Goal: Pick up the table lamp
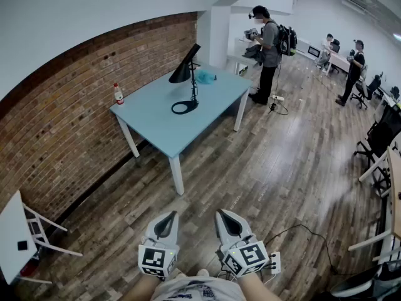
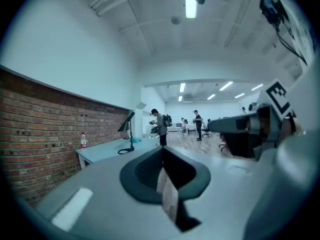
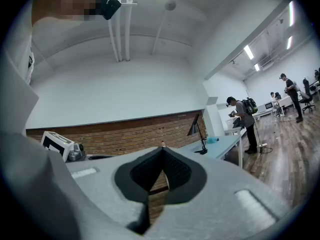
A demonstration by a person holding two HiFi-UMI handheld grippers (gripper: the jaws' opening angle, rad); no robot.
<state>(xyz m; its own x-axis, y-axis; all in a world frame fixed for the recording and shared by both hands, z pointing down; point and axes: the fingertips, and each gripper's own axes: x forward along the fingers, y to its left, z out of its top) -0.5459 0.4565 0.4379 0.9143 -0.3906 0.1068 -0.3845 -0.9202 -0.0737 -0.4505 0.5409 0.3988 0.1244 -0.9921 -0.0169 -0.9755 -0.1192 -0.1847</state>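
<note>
Both tongs were shut and empty: the left tongs point(image 1: 167, 217) and right tongs point(image 1: 227, 215) hung low over the wood floor, well apart from the pale-blue tabletop point(image 1: 156, 119). On that tabletop the black table lamp point(image 1: 183, 74) stood untouched; approach, grasp and lift all remained, I judged.

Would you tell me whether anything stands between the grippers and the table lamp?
Nothing visible does: only wooden floor lies between the left gripper, the right gripper and the table, where the table lamp stands apart from the bottle.
</note>
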